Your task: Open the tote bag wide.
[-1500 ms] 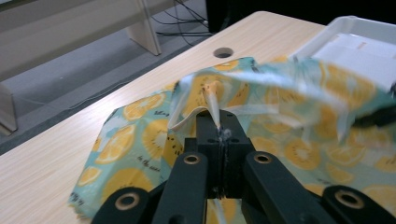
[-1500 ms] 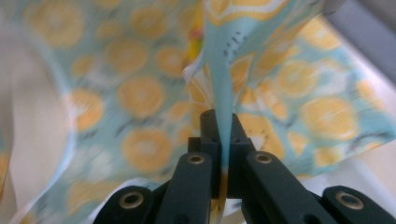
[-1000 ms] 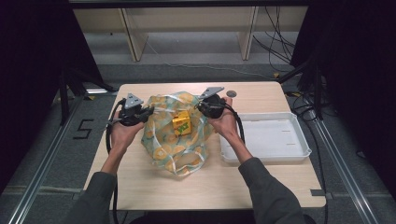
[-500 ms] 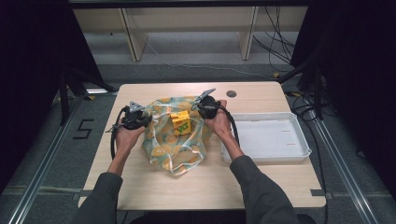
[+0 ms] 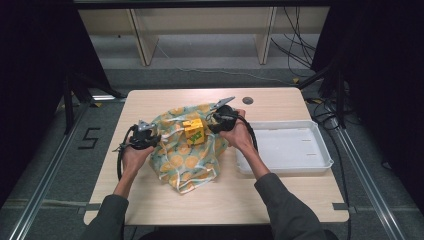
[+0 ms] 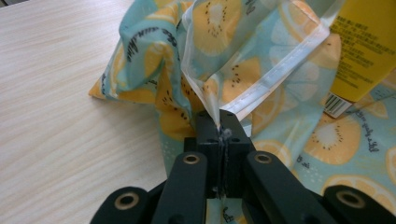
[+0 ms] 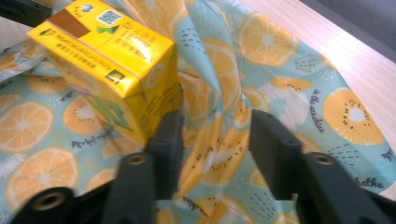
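Note:
A teal cloth bag (image 5: pixel 187 152) printed with orange slices lies crumpled on the table. A yellow drink carton (image 5: pixel 194 131) stands on it. At the bag's left side, my left gripper (image 5: pixel 150 139) is low and shut on the bag's white-hemmed edge (image 6: pixel 261 88); its jaws (image 6: pixel 219 122) pinch the hem tight. My right gripper (image 5: pixel 216 122) is at the bag's far right, beside the carton (image 7: pixel 107 46). Its jaws (image 7: pixel 217 126) have just been opening and stand apart, with a loose fold of the bag (image 7: pixel 280 51) between them.
A white tray (image 5: pixel 280 123) sits on the wooden table (image 5: pixel 150 205) right of the bag, close to the right forearm. A small dark round hole (image 5: pixel 247 100) is near the table's far edge. Shelving and cables lie beyond the table.
My left gripper has sunk toward the table with the bag's edge in it, and the bag has settled lower and flatter. The right gripper's jaws have parted; that hand stayed put.

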{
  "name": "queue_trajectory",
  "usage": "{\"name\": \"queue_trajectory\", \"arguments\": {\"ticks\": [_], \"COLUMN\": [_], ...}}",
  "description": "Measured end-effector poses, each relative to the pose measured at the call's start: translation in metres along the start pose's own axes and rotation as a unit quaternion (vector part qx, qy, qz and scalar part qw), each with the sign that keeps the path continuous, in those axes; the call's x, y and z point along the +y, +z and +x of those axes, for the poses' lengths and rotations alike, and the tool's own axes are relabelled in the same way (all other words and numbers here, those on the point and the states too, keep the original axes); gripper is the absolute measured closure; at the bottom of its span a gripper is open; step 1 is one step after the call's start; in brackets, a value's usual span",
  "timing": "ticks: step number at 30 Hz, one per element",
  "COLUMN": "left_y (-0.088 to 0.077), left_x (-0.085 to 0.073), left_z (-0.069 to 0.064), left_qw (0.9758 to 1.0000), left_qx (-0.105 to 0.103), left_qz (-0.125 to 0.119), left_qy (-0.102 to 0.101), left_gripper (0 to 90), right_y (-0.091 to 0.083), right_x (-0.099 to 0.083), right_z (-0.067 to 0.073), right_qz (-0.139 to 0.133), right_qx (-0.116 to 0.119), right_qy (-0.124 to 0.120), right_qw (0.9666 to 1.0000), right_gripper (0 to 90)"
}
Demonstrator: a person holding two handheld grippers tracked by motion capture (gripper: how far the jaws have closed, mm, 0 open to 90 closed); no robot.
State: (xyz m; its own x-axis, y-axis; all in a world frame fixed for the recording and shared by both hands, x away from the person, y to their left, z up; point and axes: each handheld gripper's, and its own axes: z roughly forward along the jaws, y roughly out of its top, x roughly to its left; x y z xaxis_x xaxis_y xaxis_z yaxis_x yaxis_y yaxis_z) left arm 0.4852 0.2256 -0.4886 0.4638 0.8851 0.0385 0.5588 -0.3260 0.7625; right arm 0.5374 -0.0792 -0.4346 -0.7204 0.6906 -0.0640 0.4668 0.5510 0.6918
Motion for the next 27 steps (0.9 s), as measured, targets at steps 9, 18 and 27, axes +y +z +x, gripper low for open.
{"name": "queue_trajectory", "arguments": {"ticks": [9,18,27], "left_y": [0.001,0.004,0.000], "left_x": [-0.011,-0.021,-0.024], "left_z": [-0.003,-0.003,0.002], "left_qw": [0.9998,0.9991,0.9990], "left_qx": [-0.007,-0.010,-0.006], "left_qz": [0.016,0.041,0.042], "left_qy": [0.011,0.006,-0.012], "left_gripper": [88.5,88.6,87.5], "right_y": [0.025,0.046,0.040], "right_x": [-0.008,-0.020,-0.022], "right_z": [-0.009,-0.009,-0.011], "right_qz": [0.031,0.111,0.109], "right_qx": [-0.024,-0.030,-0.016], "right_qy": [-0.022,-0.014,-0.006], "right_qw": [0.9990,0.9933,0.9939], "right_gripper": [89.6,90.0,86.1]}}
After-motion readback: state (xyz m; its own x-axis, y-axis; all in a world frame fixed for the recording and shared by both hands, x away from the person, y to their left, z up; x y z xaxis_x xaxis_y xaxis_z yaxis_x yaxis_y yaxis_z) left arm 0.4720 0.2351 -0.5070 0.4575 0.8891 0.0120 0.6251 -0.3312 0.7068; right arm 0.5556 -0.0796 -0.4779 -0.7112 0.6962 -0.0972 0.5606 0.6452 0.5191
